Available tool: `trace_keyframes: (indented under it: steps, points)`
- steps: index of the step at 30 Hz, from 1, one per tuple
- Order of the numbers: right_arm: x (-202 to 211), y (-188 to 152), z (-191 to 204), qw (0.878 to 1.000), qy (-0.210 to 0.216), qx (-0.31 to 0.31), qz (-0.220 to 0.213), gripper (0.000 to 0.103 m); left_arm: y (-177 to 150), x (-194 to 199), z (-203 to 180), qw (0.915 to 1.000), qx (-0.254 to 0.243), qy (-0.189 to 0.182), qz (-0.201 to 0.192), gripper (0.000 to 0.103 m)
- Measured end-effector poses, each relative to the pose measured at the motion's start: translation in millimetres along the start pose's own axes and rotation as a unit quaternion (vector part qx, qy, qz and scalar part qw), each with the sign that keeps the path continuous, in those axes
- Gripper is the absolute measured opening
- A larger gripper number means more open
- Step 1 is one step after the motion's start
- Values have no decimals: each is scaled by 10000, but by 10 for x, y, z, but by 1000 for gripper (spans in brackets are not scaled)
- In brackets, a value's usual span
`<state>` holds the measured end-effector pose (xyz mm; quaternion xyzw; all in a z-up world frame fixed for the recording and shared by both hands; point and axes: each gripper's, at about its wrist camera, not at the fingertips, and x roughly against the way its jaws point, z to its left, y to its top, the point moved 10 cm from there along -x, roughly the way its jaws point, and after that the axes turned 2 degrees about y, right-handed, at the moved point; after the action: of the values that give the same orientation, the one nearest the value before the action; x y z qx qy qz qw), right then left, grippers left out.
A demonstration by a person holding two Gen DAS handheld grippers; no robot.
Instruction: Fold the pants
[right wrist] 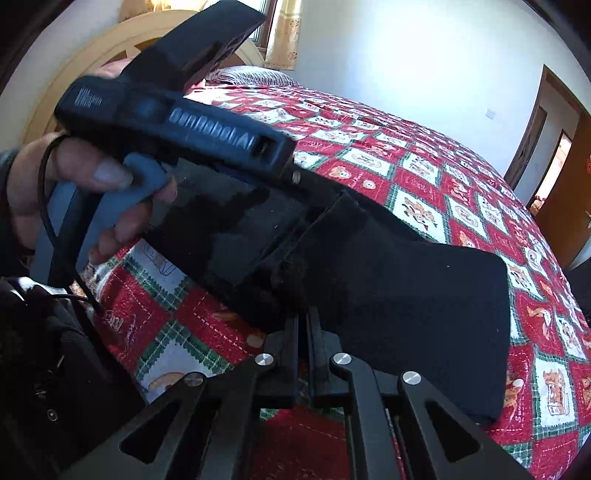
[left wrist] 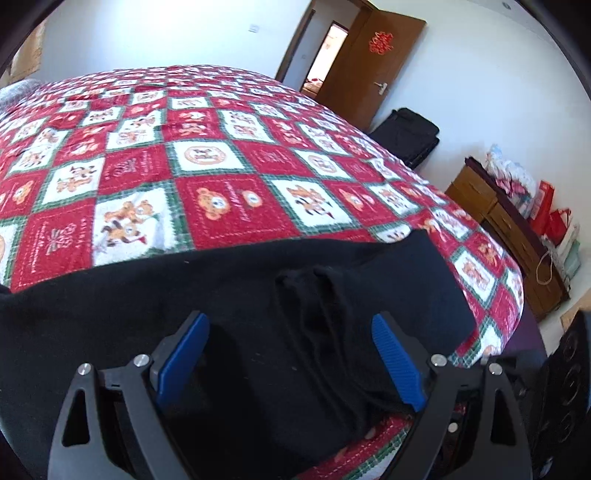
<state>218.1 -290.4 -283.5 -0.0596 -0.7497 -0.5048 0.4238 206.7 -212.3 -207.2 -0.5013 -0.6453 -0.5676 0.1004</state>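
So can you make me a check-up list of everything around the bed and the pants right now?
Surface: bed with a red, white and green bear quilt.
Job's things: black pants lying flat near the quilt's front edge, with a bunched fold in the cloth.
Clutter: nothing seen on the quilt.
Grippers: left gripper open over the pants, held by a hand; right gripper nearly closed at the pants' edge, hard to tell if it pinches cloth.
Cables: thin black cord by the hand.
Surroundings: open wooden door, black bag, wooden cabinet with red bags, curtain.
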Motion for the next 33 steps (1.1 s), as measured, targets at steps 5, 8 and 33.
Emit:
trace_keyframes:
  steps: [5, 8, 33]
  points:
    - [323, 89, -288, 9959, 344, -577, -606, 60, -46, -104, -206, 9985, -510, 158, 121, 72]
    - [450, 101, -552, 9880, 360, -1164, -949, 60, -62, -157, -262, 9981, -550, 198, 169, 57]
    - [601, -5, -1331, 9453, -233, -2908, -1459, 61, 189, 324, 207, 9986, 489, 31, -178, 13]
